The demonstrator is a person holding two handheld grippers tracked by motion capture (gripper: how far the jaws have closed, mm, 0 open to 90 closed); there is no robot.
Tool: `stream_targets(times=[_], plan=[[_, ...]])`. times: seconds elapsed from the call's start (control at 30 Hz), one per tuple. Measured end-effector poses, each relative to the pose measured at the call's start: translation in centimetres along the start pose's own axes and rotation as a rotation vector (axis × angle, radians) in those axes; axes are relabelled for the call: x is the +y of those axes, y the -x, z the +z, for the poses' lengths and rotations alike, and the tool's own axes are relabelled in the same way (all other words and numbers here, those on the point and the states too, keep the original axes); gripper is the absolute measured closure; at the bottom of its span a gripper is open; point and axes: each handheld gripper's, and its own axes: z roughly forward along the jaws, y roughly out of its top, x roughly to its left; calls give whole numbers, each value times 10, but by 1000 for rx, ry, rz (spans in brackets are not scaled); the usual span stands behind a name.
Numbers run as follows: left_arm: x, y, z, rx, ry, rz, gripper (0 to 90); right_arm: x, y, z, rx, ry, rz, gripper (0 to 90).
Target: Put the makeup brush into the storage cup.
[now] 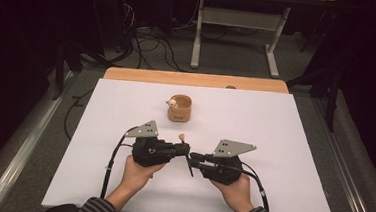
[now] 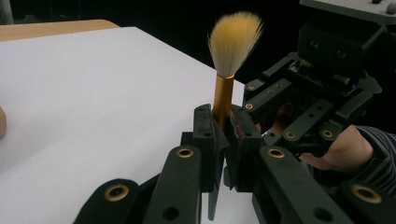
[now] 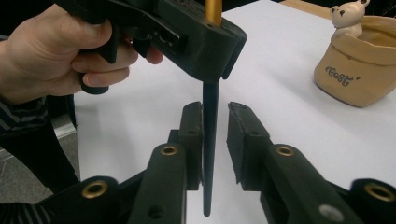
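Two grippers, one brush

The left gripper (image 2: 223, 140) pinches the brush (image 2: 229, 70) at its gold collar, upright above the counter (image 1: 255, 125). The right gripper (image 3: 215, 135) has its jaws spread around the dark handle. Close them squarely before the left lets go.

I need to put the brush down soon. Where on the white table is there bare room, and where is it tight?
Free: the white table right of the beige pot, and the left strip beside it. Crowded: the near middle, where the left gripper clamps the brush and the right gripper meets it.
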Motion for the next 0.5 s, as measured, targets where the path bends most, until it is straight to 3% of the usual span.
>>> stream_targets(times=[0.13, 0.3, 0.37, 0.5], plan=[[1, 0, -2, 6, 5, 2, 837, -2, -1, -2, -19, 14, 5, 627], [1, -2, -4, 7, 5, 0, 836, -5, 1, -6, -76, 35, 44, 432], [1, -2, -4, 9, 3, -3, 836, -7, 2, -9, -112, 37, 31, 418], [1, -3, -5, 13, 4, -2, 836, -9, 5, -17, -139, 50, 26, 372]])
